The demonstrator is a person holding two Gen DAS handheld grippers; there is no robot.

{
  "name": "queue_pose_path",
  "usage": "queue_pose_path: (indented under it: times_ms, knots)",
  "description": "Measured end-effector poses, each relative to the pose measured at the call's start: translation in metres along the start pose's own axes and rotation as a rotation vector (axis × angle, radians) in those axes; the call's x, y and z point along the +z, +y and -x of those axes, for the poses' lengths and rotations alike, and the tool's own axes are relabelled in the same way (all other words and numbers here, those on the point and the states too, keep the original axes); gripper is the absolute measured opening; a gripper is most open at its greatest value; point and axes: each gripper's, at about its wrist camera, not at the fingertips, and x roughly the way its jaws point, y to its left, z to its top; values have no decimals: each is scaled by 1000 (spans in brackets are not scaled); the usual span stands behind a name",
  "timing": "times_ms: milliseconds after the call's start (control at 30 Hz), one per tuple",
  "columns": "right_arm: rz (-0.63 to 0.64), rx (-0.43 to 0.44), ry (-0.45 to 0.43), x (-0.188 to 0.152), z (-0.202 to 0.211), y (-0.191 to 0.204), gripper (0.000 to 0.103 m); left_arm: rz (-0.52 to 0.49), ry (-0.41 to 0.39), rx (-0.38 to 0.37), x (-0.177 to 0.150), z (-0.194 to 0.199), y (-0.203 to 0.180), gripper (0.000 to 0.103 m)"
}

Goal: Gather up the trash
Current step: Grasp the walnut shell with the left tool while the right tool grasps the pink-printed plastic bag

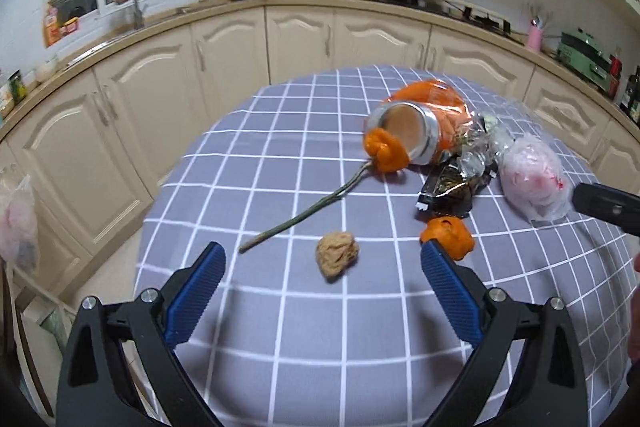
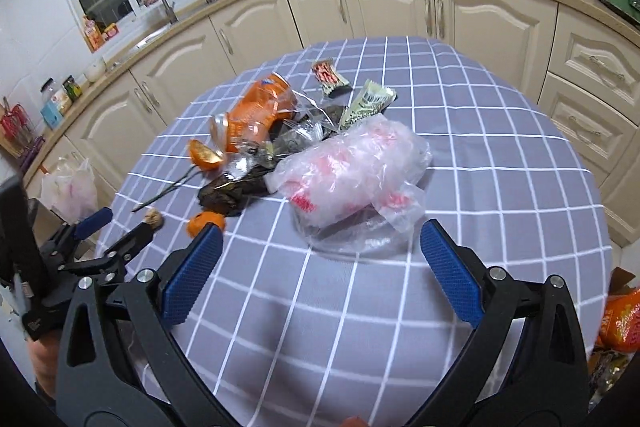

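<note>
Hovering low over the near edge of the checked tablecloth [image 1: 304, 339], the left gripper [image 1: 320, 259] is standing with its blue pads spread wide and nothing between them. Lying almost squarely in that gap, slightly ahead of the fingertips, is a crumpled brown wad [image 1: 337, 254] — by my judgement the nearest piece of trash and the left hand's natural first pick, needing only a short push forward before closing. It is roughly round, so no particular axis matters. Sitting just beside the right-hand pad is a piece of orange peel [image 1: 450, 234].

The right gripper [image 2: 322, 247] is likewise gaping and carrying nothing, and is pointing at the clear plastic bag with red print [image 2: 352, 167], which is lying just beyond its tips, long side running across the gripper's line — this hand is clearly the nearer one for it.

Farther out, a thin green stem [image 1: 304, 213] is slanting away toward a second orange peel [image 1: 386, 151], touching the mouth of a tipped orange can [image 1: 416, 123]. Dark foil wrappers [image 1: 452, 187] are piling between can and bag, and beyond them, in the right view, two small packets [image 2: 348, 87] are lying well apart from both grippers.
</note>
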Motion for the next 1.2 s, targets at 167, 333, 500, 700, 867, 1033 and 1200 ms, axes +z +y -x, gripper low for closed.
queue_pose_path:
  times_ms: [167, 333, 500, 700, 867, 1033, 1200]
  knots:
    - [-10, -24, 13, 12, -26, 2, 97, -14, 92, -45, -2, -18, -2, 57]
    - [-19, -7, 27, 13, -34, -1, 56, -39, 87, -54, 0, -20, -2, 23]
    - [-2, 29, 6, 4, -12, -7, 43, -8, 54, -76, -2, -12, 2, 22]
    - [-7, 54, -34, -11, 26, -22, 41, 32, -9, -96, -15, 15, -2, 22]
    - [-19, 70, -49, -22, 46, -31, 35, 52, -48, -109, -21, 39, -11, 22]
    - [-33, 67, -28, -38, 54, -41, 36, 29, -70, -121, -23, 55, -26, 22]
    - [-34, 34, -22, -46, 59, -43, 75, 2, -60, -142, -28, 56, -40, 22]
